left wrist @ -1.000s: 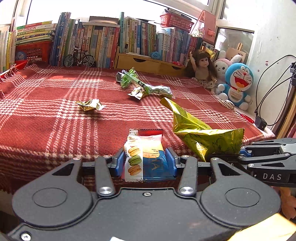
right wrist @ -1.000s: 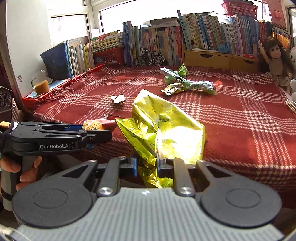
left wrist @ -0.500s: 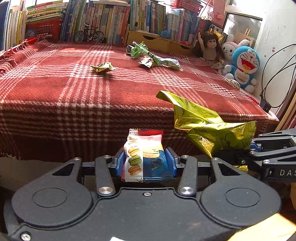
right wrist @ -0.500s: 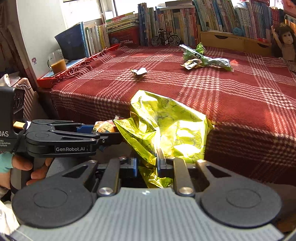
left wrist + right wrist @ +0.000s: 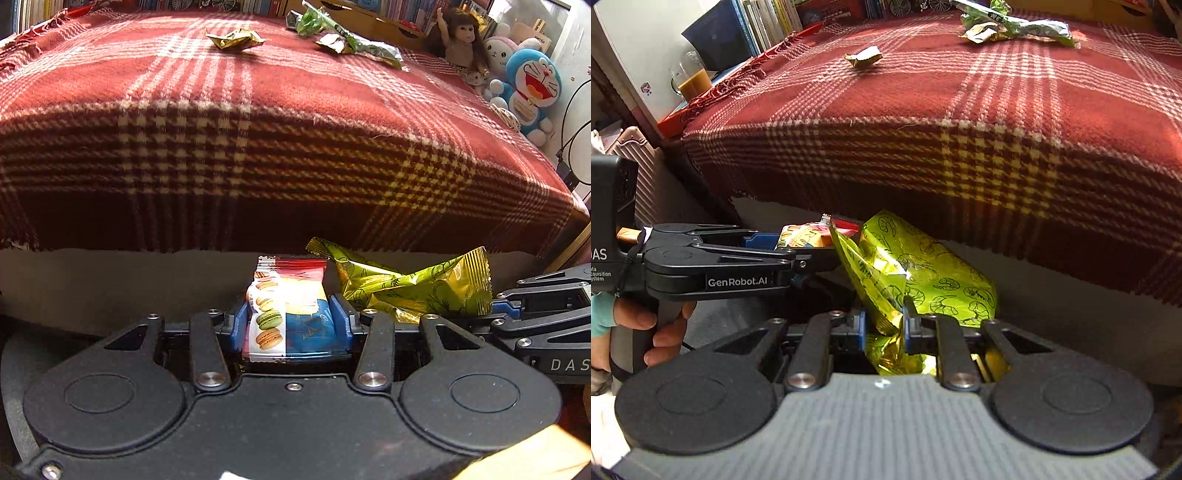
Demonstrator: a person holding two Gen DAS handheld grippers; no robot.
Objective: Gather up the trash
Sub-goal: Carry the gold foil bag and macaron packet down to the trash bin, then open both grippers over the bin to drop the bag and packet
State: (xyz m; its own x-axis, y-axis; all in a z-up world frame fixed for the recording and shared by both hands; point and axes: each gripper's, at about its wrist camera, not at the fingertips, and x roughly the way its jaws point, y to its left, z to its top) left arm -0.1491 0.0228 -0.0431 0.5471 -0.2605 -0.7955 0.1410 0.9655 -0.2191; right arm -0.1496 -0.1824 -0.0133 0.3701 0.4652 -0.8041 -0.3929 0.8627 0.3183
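Now my left gripper (image 5: 291, 325) clamps the macaron packet (image 5: 290, 306), my right gripper (image 5: 884, 325) pinches the yellow bag (image 5: 923, 280); only the right view shows my hand (image 5: 646, 325).

The left gripper (image 5: 291, 325) is squeezed shut on a wrapper (image 5: 290, 306). The right gripper (image 5: 884, 325) is squeezed shut on a bag (image 5: 923, 280). The left one's handle is held by a hand (image 5: 646, 325).

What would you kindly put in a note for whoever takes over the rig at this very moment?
Left tongs: shut on the macaron wrapper.
Right tongs: shut on the yellow-green snack bag.
Both are held below the blanket's front edge.
Done: two pieces picked up.
Left: bin both (no bin in view), then collect the small gold wrapper and the green wrappers on the blanket.
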